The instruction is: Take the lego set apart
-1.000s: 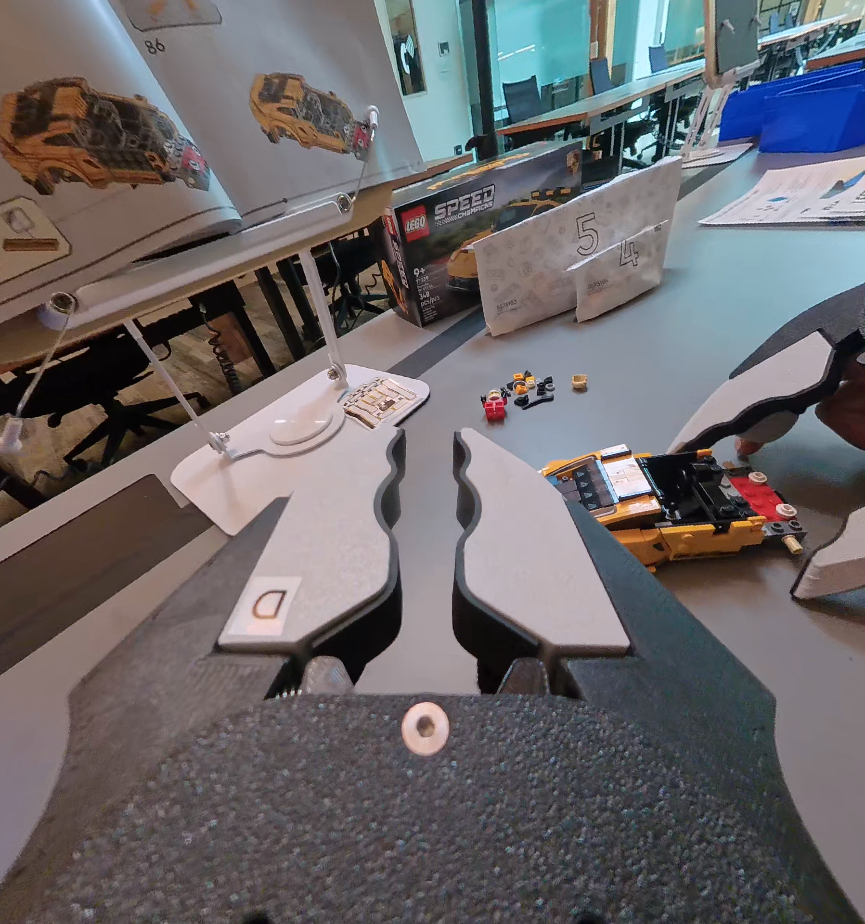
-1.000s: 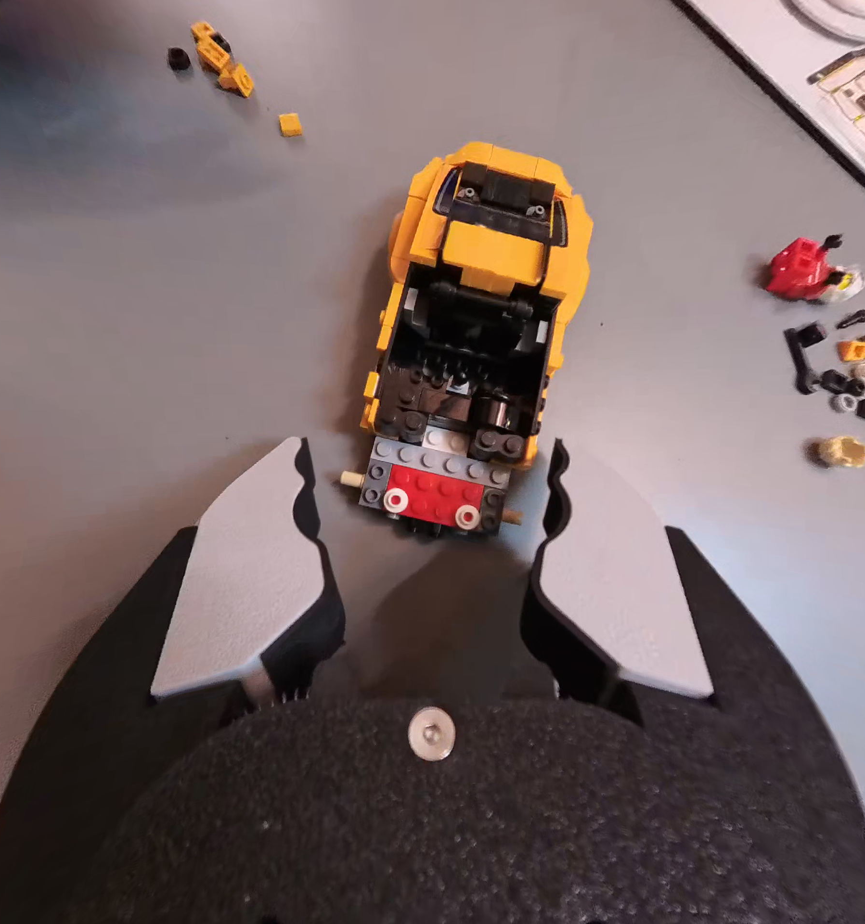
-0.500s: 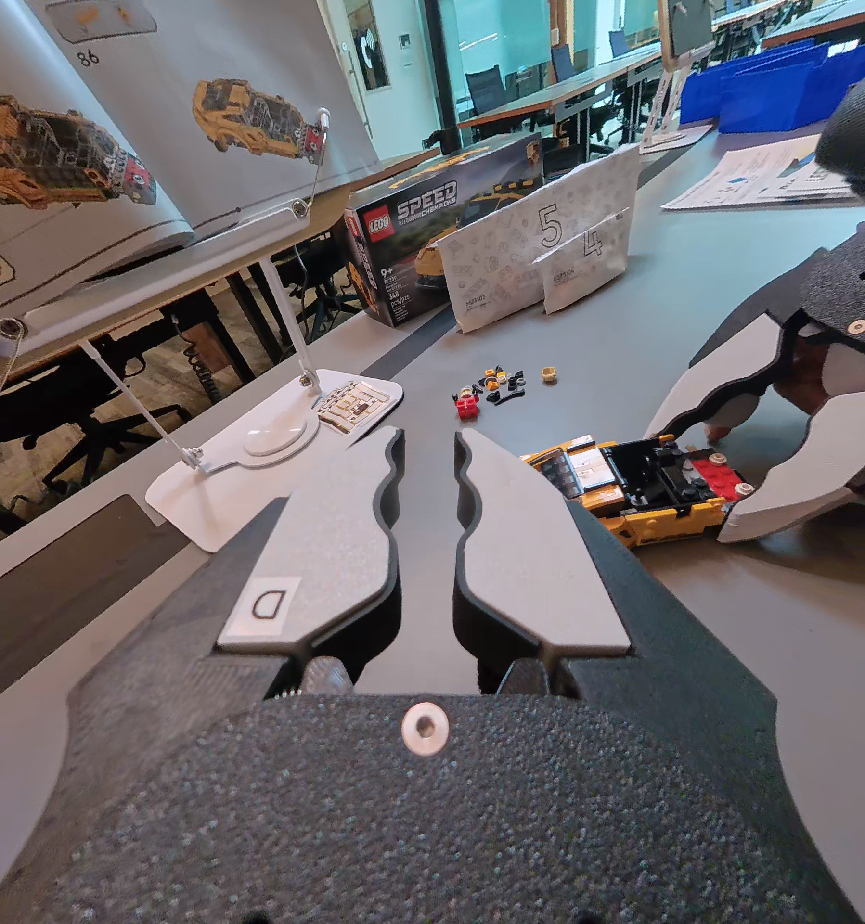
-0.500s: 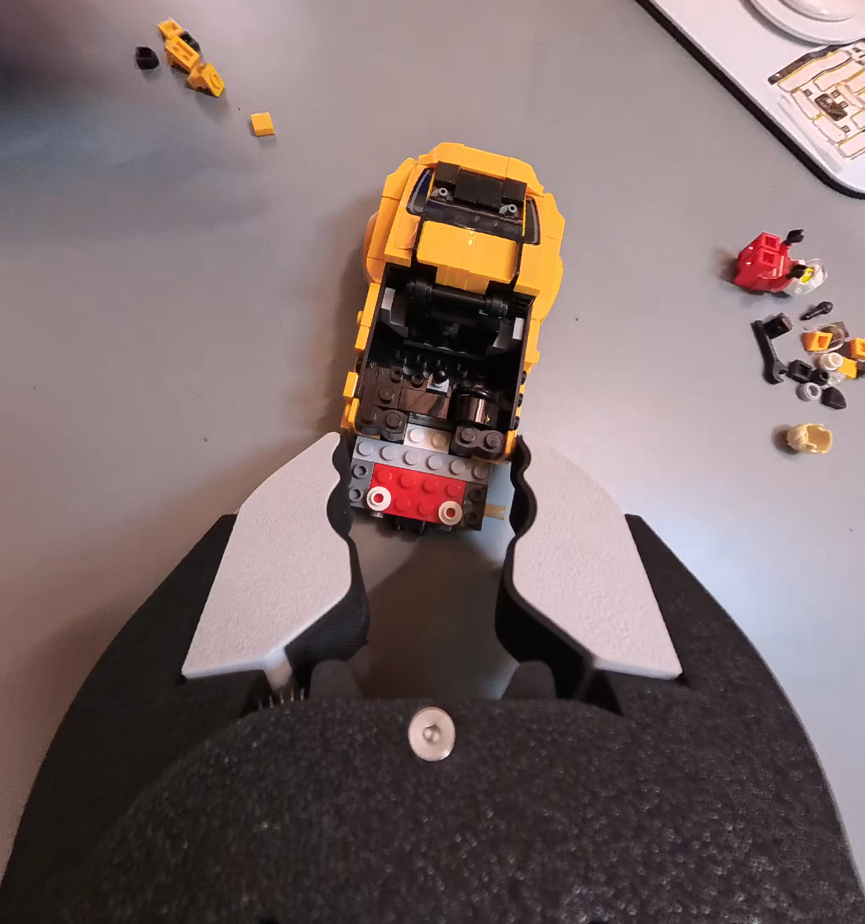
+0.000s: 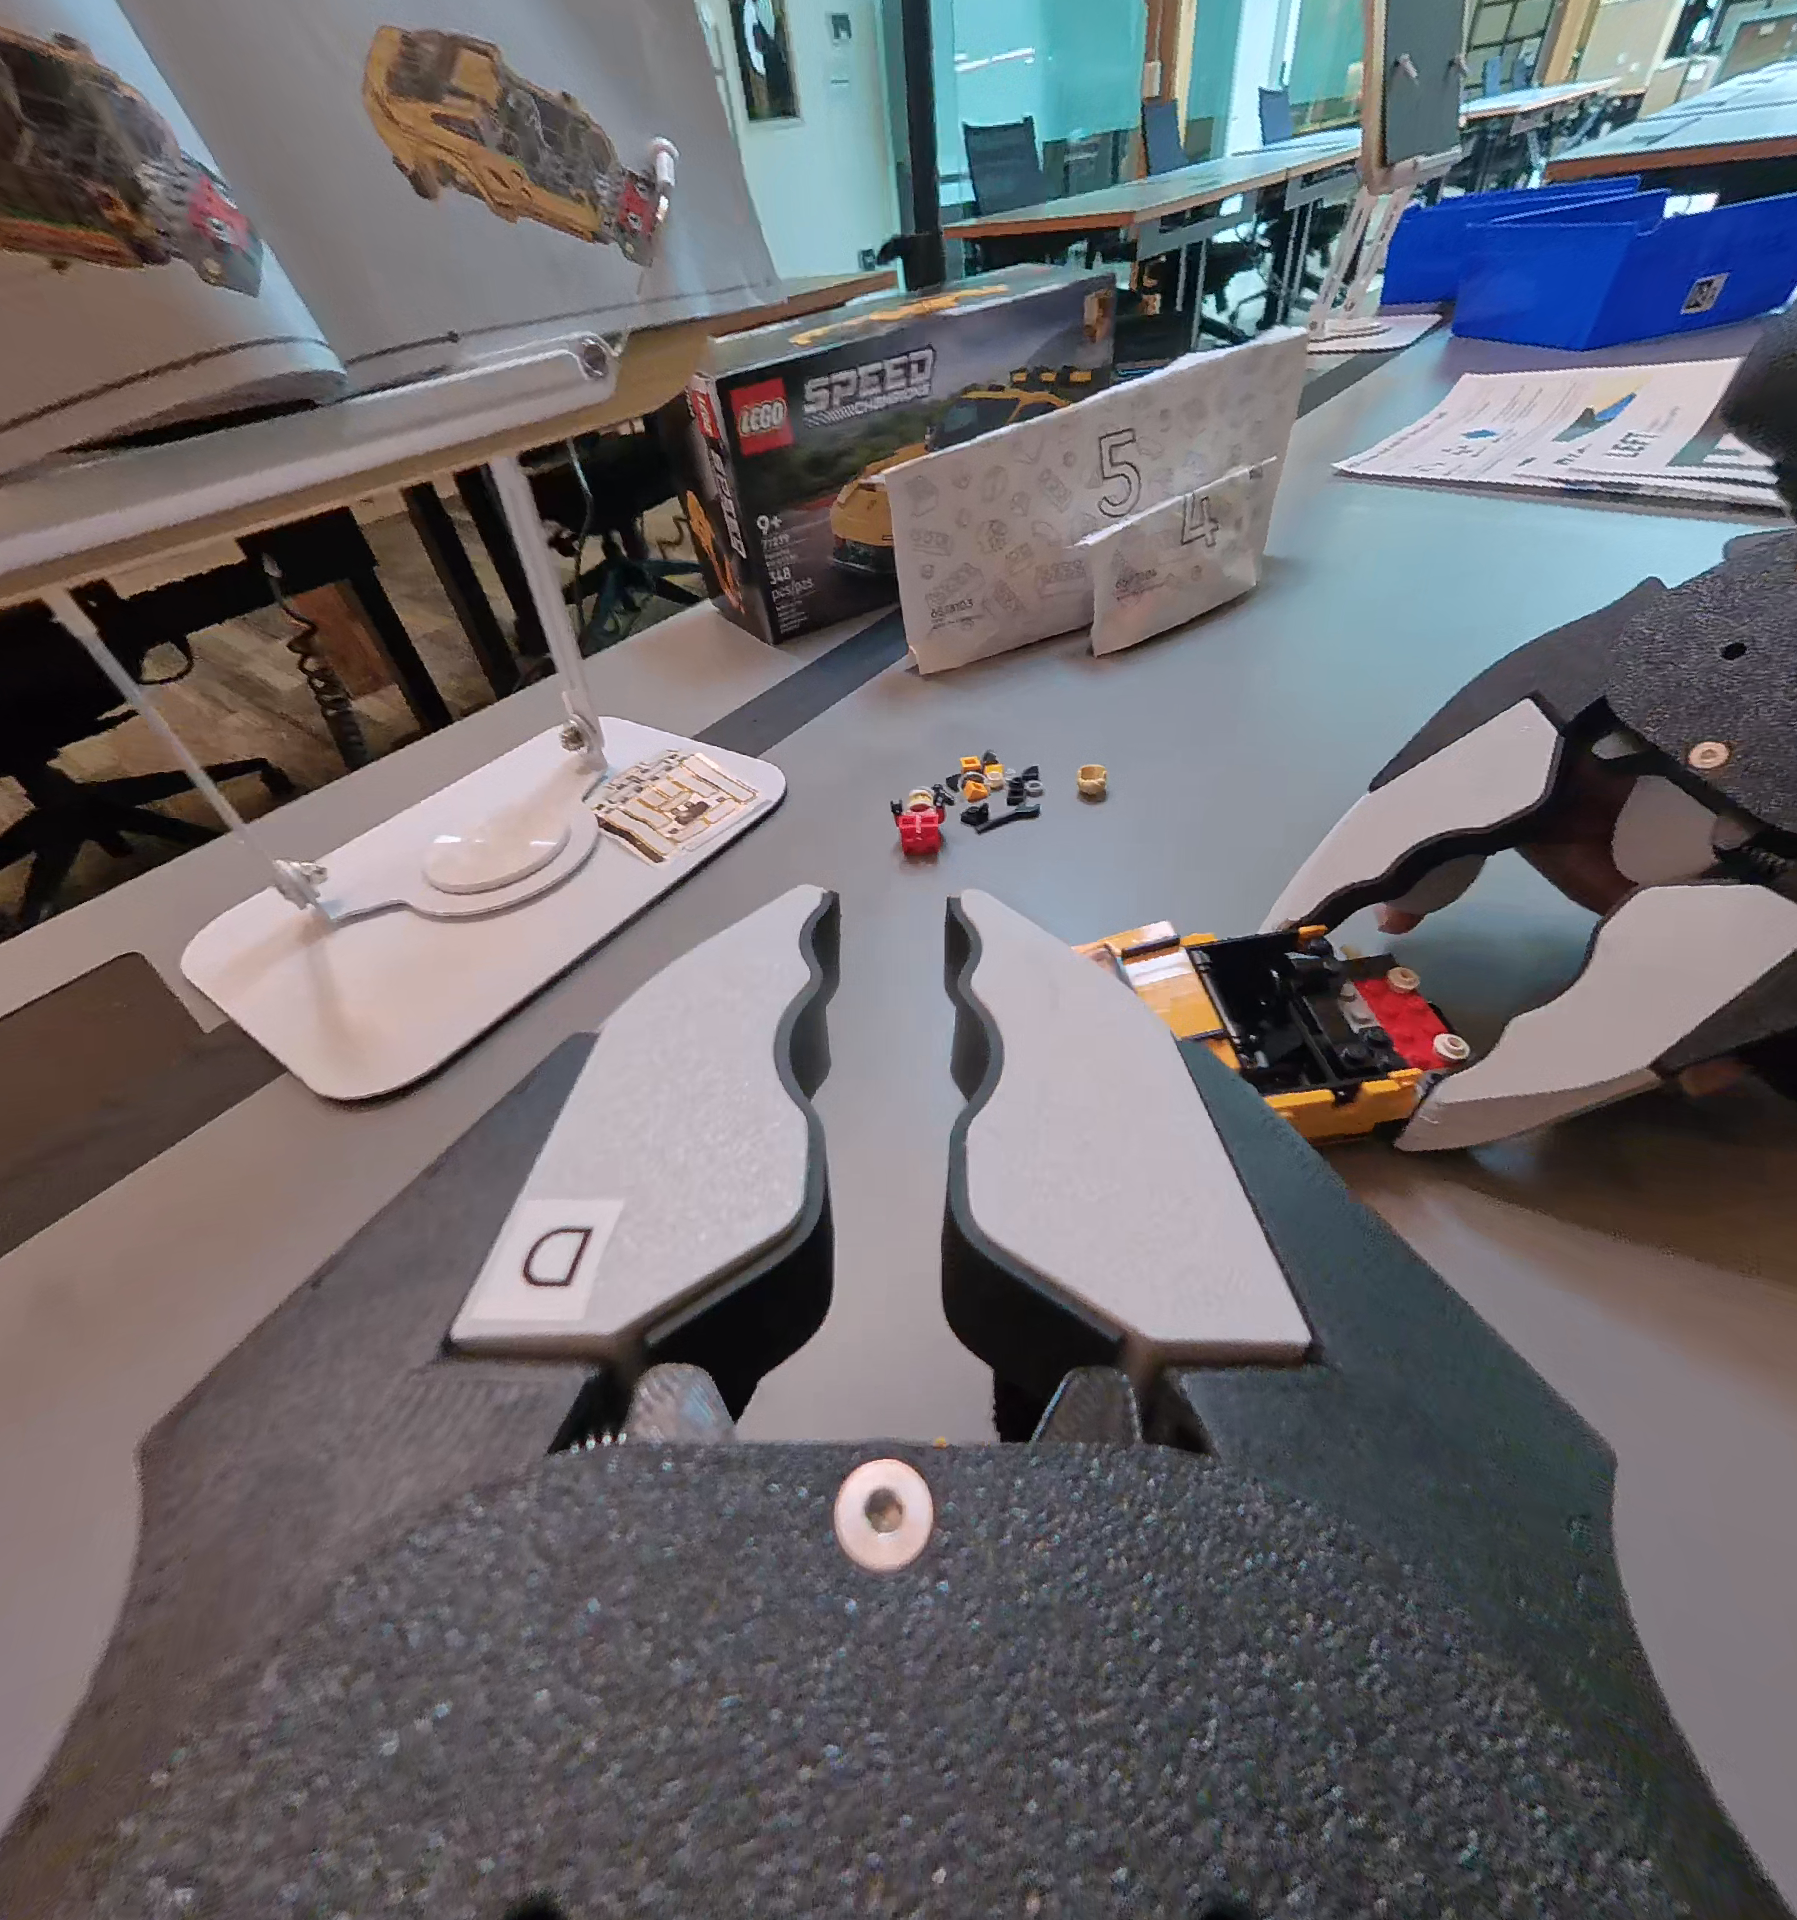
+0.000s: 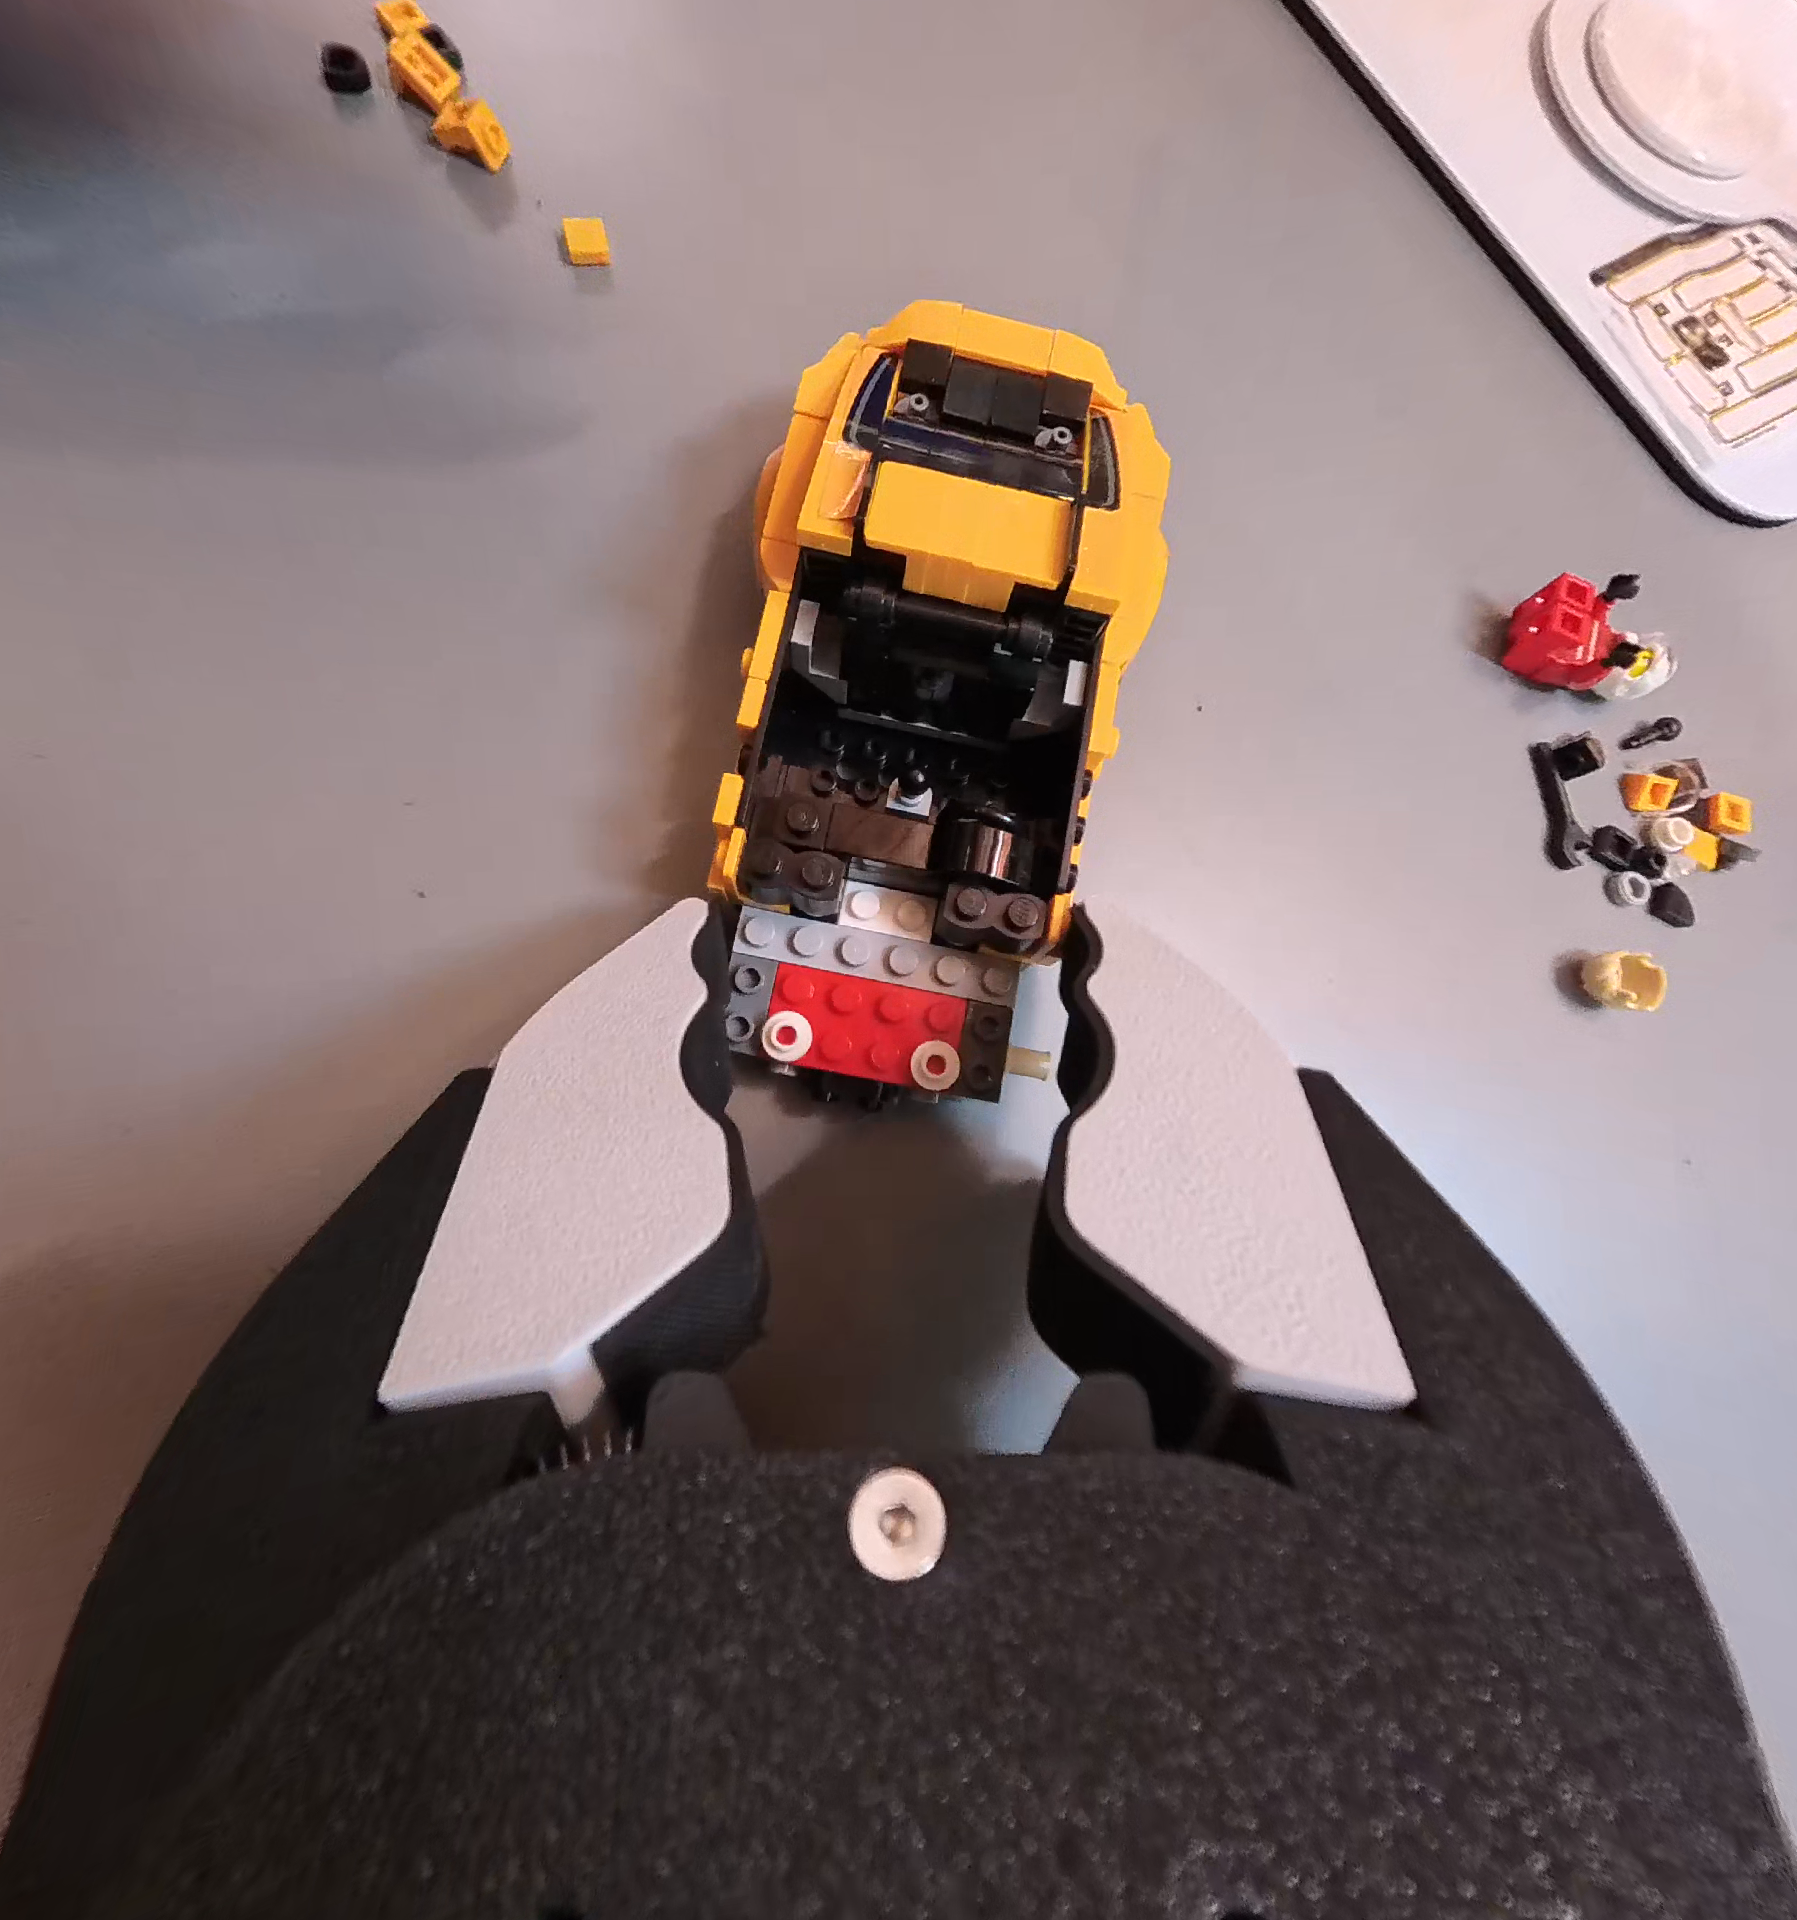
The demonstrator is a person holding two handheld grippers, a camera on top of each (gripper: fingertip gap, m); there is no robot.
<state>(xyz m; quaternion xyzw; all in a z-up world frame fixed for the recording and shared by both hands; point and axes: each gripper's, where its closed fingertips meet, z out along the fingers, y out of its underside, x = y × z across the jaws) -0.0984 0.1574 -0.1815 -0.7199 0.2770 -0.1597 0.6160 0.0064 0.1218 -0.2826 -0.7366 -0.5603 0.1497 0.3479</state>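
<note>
While left view hides it, car roof gapes.

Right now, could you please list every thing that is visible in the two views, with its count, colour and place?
Partly dismantled yellow brick car: one, yellow and black with a red and grey rear plate, middle of the grey table.
Loose small bricks: one cluster, black, orange and grey, right of the car.
Red brick piece: one, beside that cluster.
Tan rounded piece: one, nearer than the cluster.
Loose yellow and black bricks: several, far left of the car.
White book stand: one, holding open instructions.
Dark set box: one, far table edge.
White numbered paper bags: two, leaning on the box.
Left gripper: fingers slightly apart, empty.
Right gripper: fingers on both sides of the car's rear.
</note>
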